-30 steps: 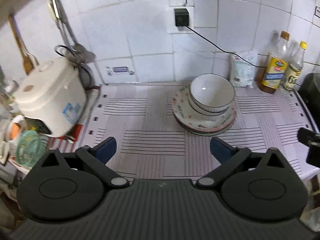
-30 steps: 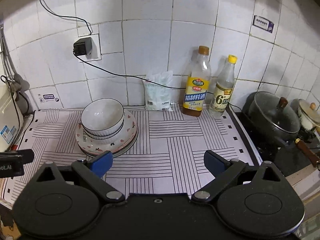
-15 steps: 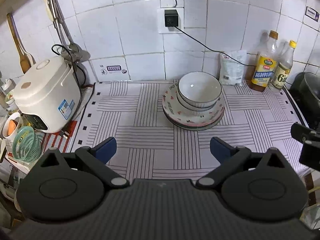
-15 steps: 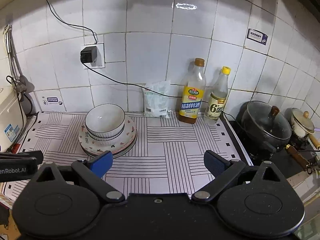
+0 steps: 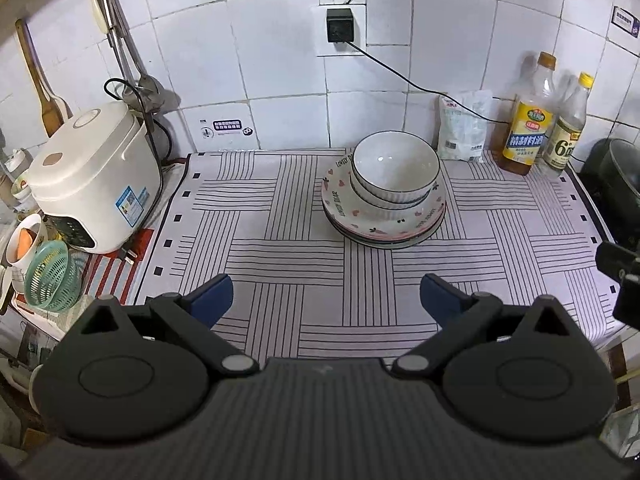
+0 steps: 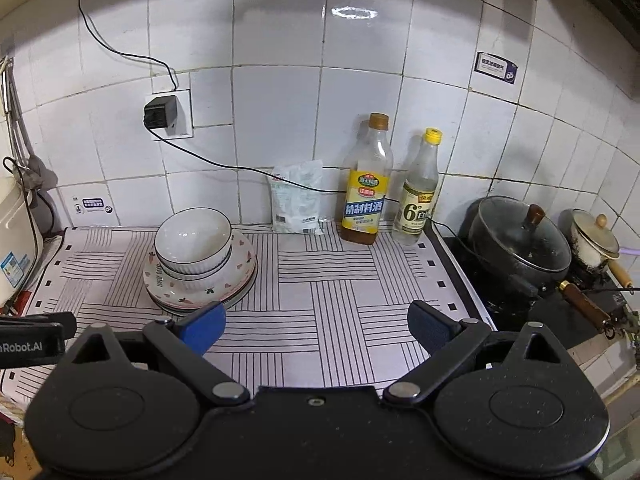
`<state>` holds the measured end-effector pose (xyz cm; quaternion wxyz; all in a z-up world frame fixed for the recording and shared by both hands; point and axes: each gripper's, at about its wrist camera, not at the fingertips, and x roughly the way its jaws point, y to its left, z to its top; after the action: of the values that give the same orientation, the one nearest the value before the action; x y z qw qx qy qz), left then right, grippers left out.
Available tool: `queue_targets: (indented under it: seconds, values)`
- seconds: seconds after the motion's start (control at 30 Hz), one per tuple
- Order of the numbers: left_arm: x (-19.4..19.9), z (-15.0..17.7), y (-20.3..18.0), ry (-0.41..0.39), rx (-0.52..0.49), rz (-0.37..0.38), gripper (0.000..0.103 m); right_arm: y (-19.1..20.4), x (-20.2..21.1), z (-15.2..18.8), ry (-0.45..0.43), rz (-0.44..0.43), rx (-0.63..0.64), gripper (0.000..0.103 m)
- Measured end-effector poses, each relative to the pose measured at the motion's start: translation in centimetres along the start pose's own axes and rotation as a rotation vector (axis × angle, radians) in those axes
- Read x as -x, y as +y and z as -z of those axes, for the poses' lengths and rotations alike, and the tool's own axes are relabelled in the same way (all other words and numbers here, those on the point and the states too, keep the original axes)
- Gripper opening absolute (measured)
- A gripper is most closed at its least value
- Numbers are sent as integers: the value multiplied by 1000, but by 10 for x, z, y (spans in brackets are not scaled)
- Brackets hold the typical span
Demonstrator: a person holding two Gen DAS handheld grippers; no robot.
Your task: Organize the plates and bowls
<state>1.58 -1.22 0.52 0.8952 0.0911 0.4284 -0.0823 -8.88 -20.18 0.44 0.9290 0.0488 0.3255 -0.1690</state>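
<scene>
Sitting at one o'clock from your left gripper (image 5: 323, 300) and eleven o'clock from your right gripper (image 6: 316, 326), the stacked dishes rest on the striped mat (image 5: 280, 256), clear of both. Both grippers gape wide, holding nothing. Two ribbed white bowls (image 5: 394, 170) nest on heart-patterned plates (image 5: 340, 204).

Home kitchen: rice cooker (image 5: 94, 176), tiled wall (image 6: 280, 120), stove pots (image 6: 520, 240).

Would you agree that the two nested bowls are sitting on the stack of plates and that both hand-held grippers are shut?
Not quite: the bowls do sit on the plates, but both wrist views show the left hand-held gripper and right hand-held gripper open, holding nothing.
</scene>
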Motion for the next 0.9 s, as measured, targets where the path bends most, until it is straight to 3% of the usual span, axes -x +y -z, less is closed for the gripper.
queue_targets:
  seconds: [0.9]
  values:
    - [-9, 5, -9, 27, -16, 34, 101, -2, -10, 7, 45, 21, 23, 99]
